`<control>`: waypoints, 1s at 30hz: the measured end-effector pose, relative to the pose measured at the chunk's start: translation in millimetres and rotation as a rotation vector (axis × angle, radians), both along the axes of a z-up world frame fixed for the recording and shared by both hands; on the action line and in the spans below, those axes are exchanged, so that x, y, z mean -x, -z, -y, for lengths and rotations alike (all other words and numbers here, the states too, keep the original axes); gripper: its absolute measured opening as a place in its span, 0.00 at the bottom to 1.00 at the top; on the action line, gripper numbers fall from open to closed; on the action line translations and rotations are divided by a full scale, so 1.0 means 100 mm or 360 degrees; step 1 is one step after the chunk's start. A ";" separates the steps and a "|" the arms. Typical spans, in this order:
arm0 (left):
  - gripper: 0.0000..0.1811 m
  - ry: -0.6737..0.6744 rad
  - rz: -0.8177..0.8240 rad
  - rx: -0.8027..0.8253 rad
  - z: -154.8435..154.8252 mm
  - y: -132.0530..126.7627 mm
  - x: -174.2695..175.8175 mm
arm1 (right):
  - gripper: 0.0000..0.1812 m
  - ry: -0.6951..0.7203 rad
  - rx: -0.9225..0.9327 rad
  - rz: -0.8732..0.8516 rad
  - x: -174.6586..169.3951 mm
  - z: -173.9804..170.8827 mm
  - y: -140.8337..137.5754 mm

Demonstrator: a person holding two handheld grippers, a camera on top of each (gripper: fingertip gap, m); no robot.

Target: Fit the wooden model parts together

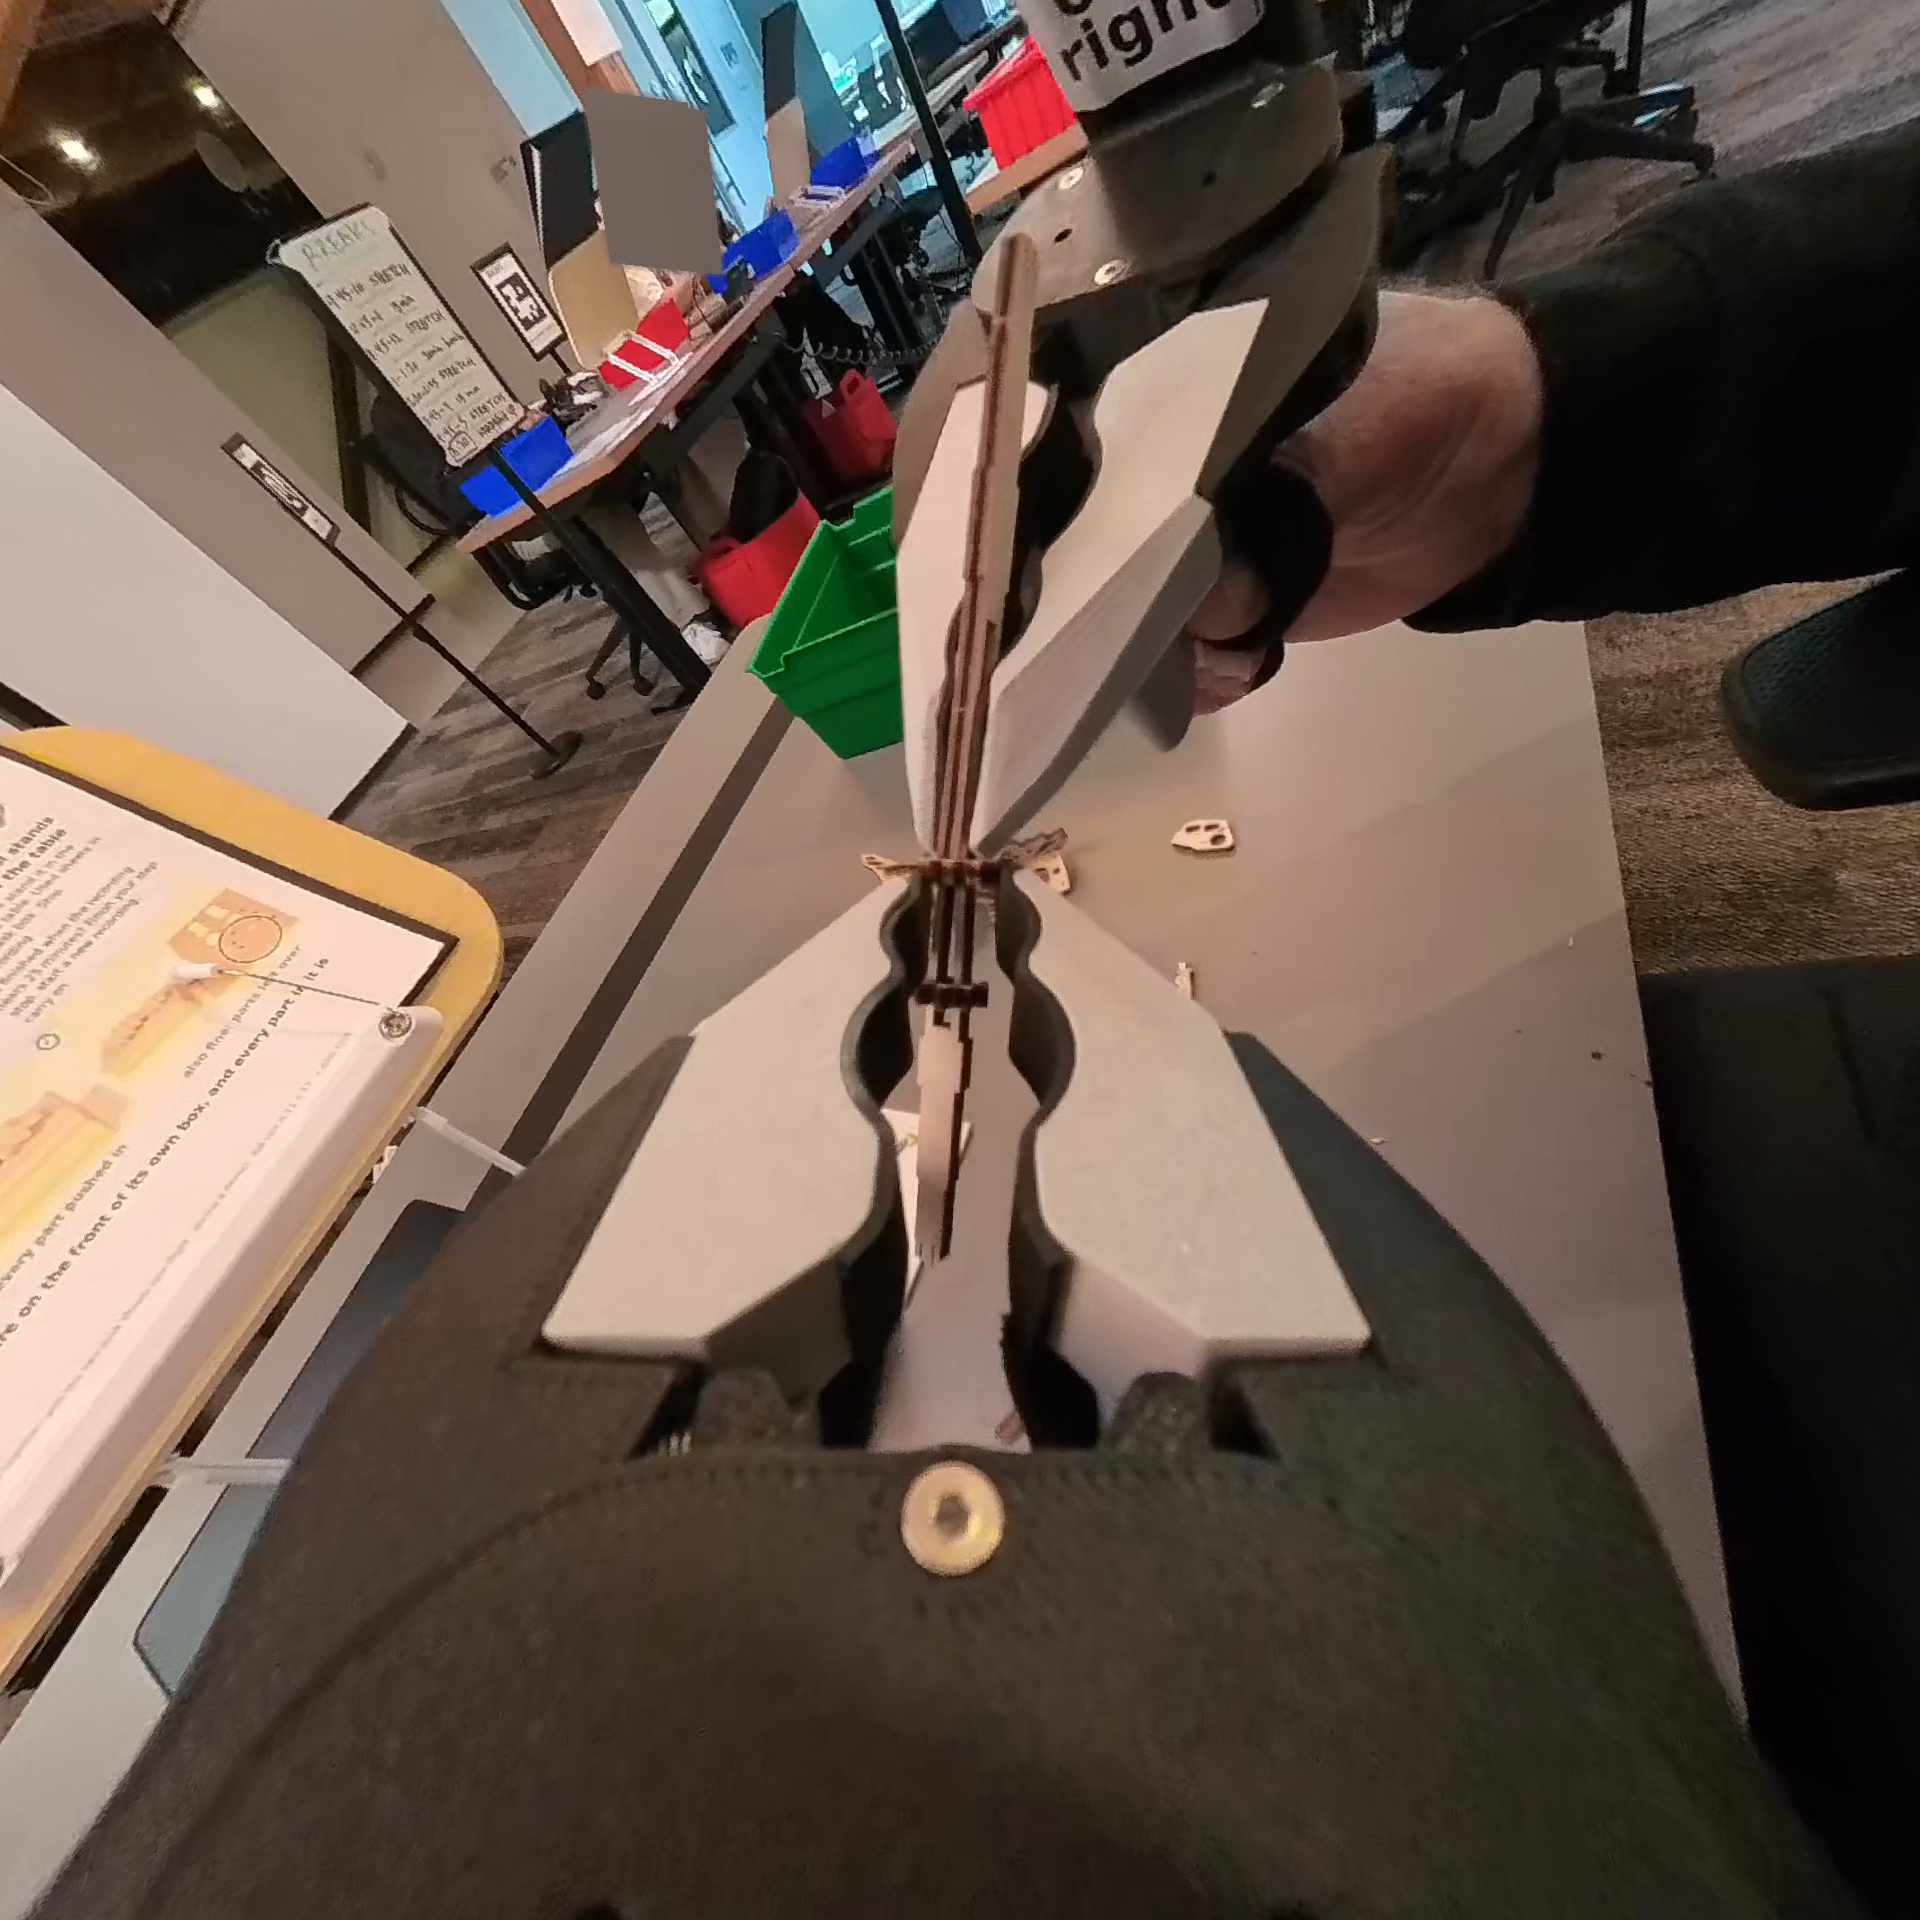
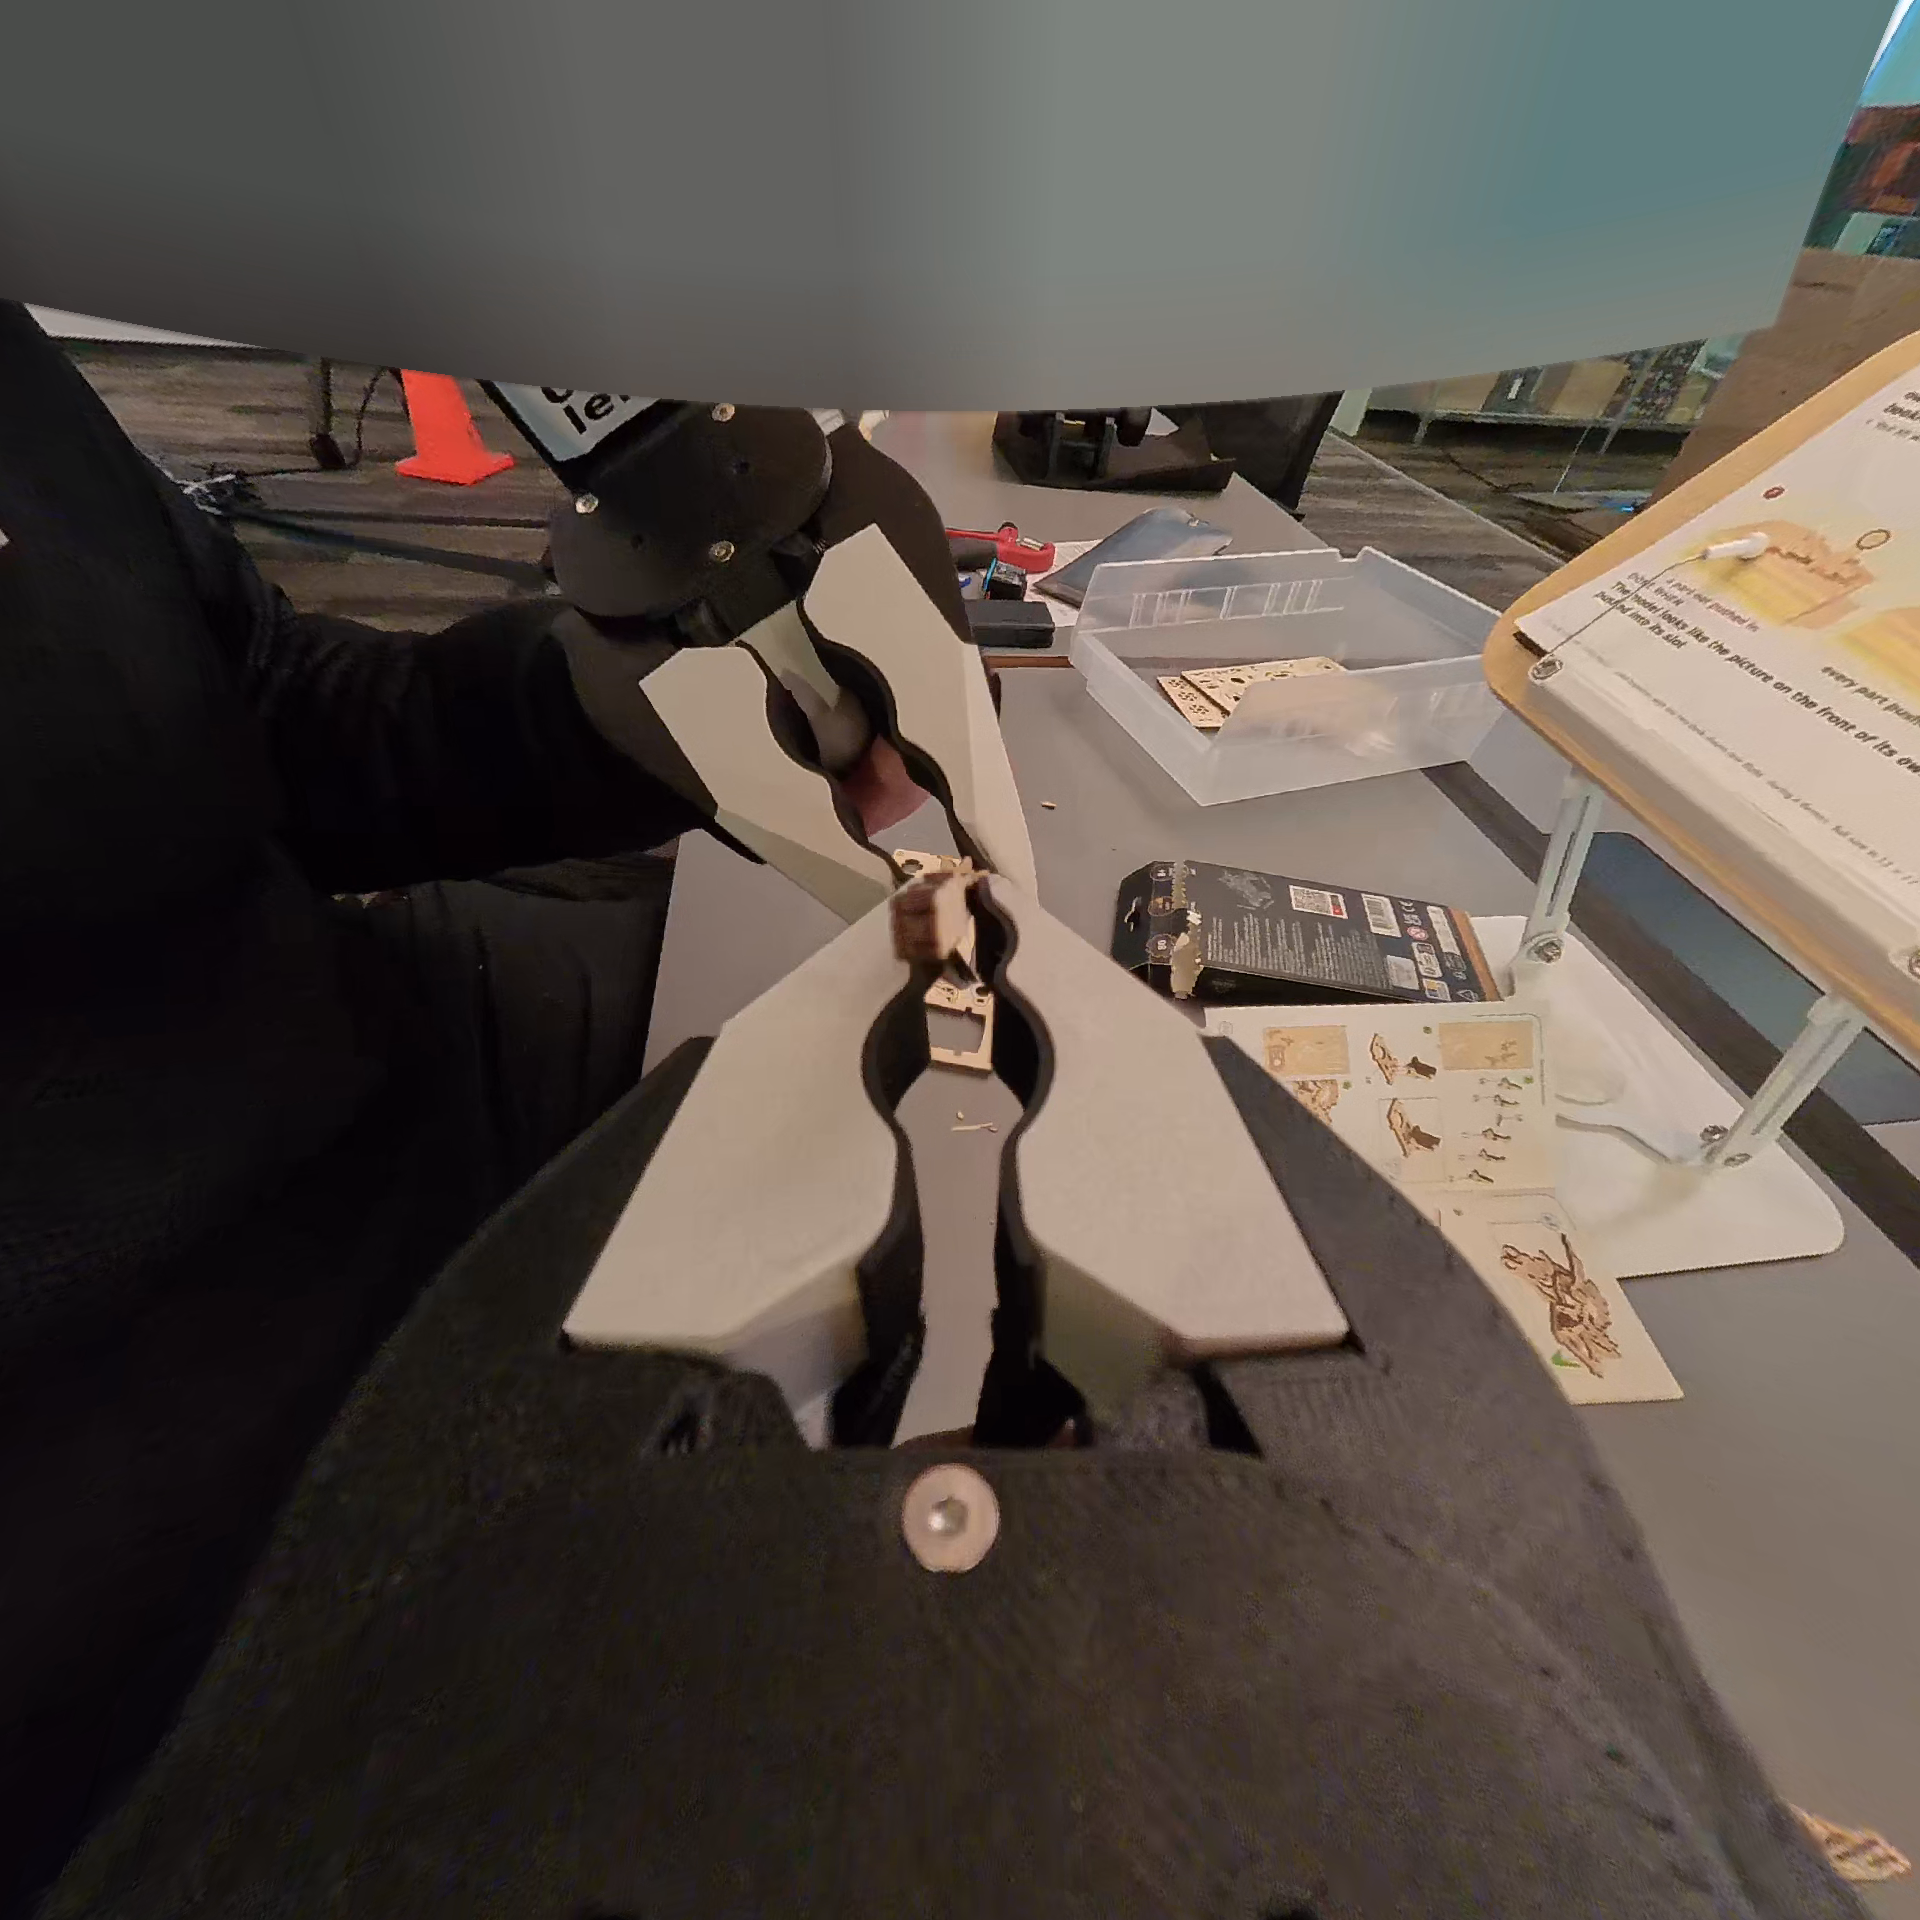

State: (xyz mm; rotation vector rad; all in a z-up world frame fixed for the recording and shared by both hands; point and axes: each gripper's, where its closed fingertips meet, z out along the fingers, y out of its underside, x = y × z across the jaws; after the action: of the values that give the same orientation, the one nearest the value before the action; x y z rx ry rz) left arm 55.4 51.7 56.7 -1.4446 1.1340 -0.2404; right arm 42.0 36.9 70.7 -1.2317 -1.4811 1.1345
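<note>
In the left wrist view my left gripper (image 1: 951, 888) is shut on a thin wooden part (image 1: 943, 1122) seen edge-on between its grey fingers. My right gripper (image 1: 961, 844) comes down from above, shut on a long thin wooden part (image 1: 992, 499). The two gripper tips meet above the grey table (image 1: 1403, 935), where small cross pieces (image 1: 1039, 844) stick out sideways. In the right wrist view my right gripper (image 2: 940, 930) pinches a small wooden assembly (image 2: 920, 925), with a flat slotted piece (image 2: 958, 1044) hanging below. My left gripper (image 2: 940, 871) reaches in from the upper left, tip to tip.
A loose wooden piece (image 1: 1205, 836) lies on the table beyond the tips. A green bin (image 1: 831, 634) stands at the far edge. A clear box of wooden sheets (image 2: 1278, 675), a black package (image 2: 1309, 930), an instruction sheet (image 2: 1434, 1122) and an instruction board on a stand (image 2: 1766, 644) are to the right. Only a small space, under 4 cm, lies between the two pairs of fingers.
</note>
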 end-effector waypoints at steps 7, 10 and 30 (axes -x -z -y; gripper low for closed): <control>0.06 -0.0007 -0.0021 -0.0006 0.00 0.01 -0.01 | 0.04 0.0013 -0.0014 -0.0022 -0.01 0.01 -0.08; 0.06 -0.0005 -0.0009 -0.0010 0.01 0.00 -0.02 | 0.01 0.0013 -0.0010 -0.0043 -0.02 0.01 -0.11; 0.05 0.0034 0.0003 -0.0027 0.03 -0.05 -0.09 | 0.00 -0.0018 -0.0082 -0.0075 -0.09 0.04 -0.13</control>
State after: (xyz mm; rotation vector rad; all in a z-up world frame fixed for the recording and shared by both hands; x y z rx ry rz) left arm 64.3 48.6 61.5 -1.4177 1.1481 -0.2463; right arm 51.0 33.3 83.4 -1.1553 -1.4747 1.1183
